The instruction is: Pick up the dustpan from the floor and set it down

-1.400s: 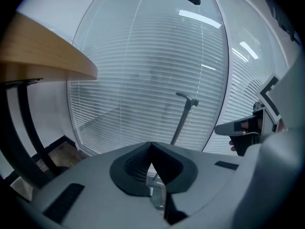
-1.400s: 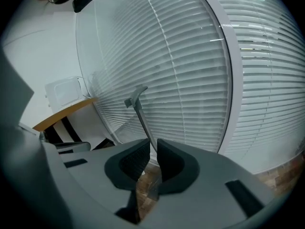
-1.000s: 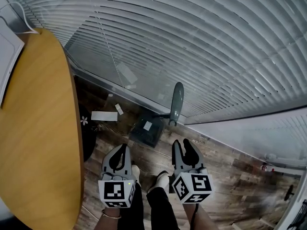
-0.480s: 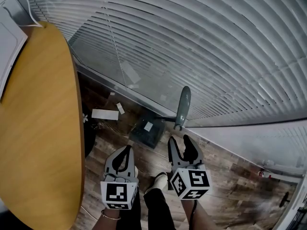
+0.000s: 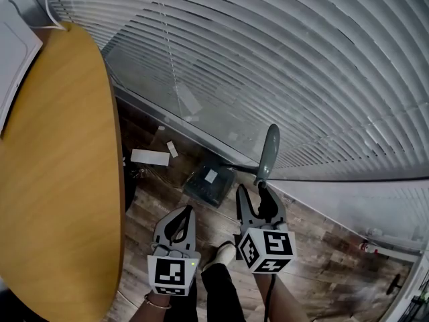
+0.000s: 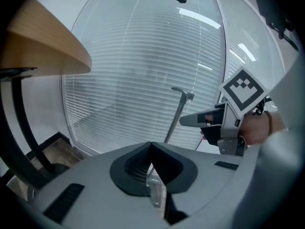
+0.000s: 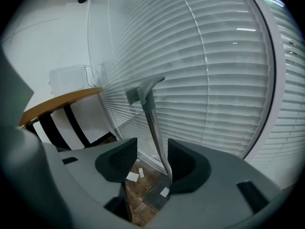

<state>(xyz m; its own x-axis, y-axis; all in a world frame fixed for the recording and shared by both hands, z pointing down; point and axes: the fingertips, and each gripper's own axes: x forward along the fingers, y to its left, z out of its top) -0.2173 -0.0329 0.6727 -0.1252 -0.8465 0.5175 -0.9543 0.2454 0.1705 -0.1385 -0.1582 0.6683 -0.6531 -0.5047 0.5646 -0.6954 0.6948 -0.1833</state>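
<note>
Jaws of the right gripper [image 7: 152, 149] stood wide apart, having just been opening; I saw the handle [image 7: 151, 113] of the dustpan [image 5: 210, 183] upright in the gap, unclamped. The left gripper [image 6: 151, 146] had its jaws together, empty. The dustpan rested on the floor [image 5: 322, 240] at its edge beneath the blinds [image 5: 301, 79].

Left gripper [image 5: 179, 212]: jaws shut together, nothing between them, pointing forward and down. Right gripper [image 5: 251, 192]: same tilt, just beside the left and slightly ahead. Its jaws have just been opening and now stand wide apart. Dustpan handle [image 7: 151, 120] stands between them near the right jaw, not clamped.
</note>
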